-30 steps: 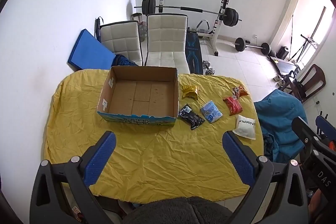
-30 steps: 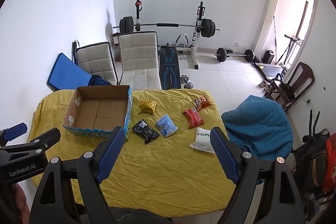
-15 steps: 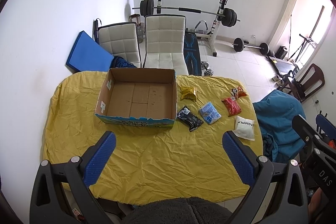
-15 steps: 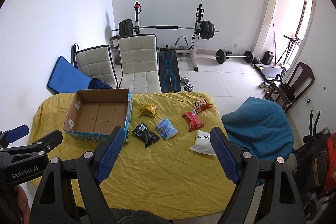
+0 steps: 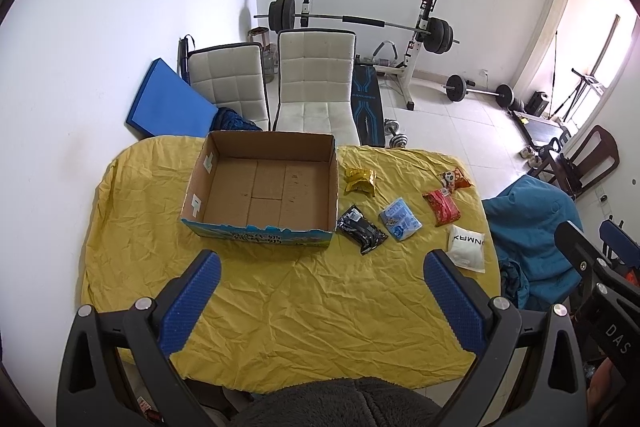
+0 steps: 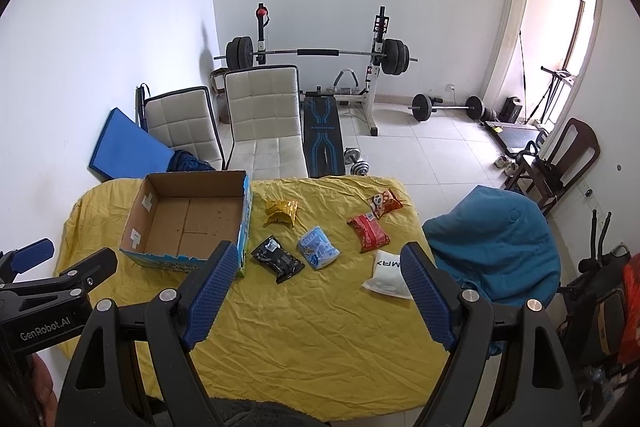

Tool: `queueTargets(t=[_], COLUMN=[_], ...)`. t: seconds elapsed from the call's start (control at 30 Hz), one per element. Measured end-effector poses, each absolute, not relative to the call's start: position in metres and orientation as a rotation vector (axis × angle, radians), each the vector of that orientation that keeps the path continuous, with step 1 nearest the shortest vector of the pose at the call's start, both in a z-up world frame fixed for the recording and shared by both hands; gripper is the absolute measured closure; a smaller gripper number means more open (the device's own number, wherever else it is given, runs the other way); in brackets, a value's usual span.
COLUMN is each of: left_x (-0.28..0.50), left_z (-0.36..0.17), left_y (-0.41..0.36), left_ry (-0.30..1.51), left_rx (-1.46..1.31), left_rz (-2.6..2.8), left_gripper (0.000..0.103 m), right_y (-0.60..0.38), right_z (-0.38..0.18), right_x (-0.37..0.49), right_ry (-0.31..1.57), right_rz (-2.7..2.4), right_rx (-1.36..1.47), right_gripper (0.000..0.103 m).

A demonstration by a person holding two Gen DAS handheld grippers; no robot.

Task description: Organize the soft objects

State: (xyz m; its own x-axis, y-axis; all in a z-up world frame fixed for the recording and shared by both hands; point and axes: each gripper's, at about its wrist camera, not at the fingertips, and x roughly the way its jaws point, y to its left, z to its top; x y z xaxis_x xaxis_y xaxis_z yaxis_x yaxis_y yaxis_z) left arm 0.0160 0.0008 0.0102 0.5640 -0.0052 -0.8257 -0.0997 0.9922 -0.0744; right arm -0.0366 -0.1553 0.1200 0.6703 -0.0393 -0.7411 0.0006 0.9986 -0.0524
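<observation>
An empty open cardboard box (image 5: pixel 264 187) (image 6: pixel 188 223) sits on the yellow tablecloth (image 5: pixel 304 299). To its right lie several soft packets: a gold one (image 5: pixel 360 181) (image 6: pixel 282 213), a black one (image 5: pixel 361 229) (image 6: pixel 277 259), a light blue one (image 5: pixel 400 219) (image 6: pixel 318 247), a red one (image 5: pixel 442 207) (image 6: pixel 368 233), an orange one (image 5: pixel 455 179) (image 6: pixel 384 202) and a white one (image 5: pixel 466 247) (image 6: pixel 386 273). My left gripper (image 5: pixel 320 287) and right gripper (image 6: pixel 316 279) are both open and empty, high above the table's near side.
Two white chairs (image 5: pixel 316 83) stand behind the table, with a blue mat (image 5: pixel 168 103) against the wall. A weight bench and barbell (image 5: pixel 360 23) are at the back. A blue-covered chair (image 6: pixel 496 239) stands right of the table.
Both grippers have risen and drawn back slightly, so the table and box sit a little lower and smaller in view. Nothing on the table has moved.
</observation>
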Motion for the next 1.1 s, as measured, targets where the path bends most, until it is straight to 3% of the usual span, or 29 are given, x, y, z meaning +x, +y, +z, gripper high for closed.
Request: queueTargets(t=[1.1], left_x=[0.026], left_z=[0.003], left_y=[0.003], left_ry=[0.985], left_rx=[-0.11], left_rz=[0.063], left_gripper=[0.0], right_y=[-0.155], right_z=[0.113], right_x=[-0.026], right_ry=[0.841], right_rz=[-0.019], right_rx=[-0.04], right_gripper=[0.018])
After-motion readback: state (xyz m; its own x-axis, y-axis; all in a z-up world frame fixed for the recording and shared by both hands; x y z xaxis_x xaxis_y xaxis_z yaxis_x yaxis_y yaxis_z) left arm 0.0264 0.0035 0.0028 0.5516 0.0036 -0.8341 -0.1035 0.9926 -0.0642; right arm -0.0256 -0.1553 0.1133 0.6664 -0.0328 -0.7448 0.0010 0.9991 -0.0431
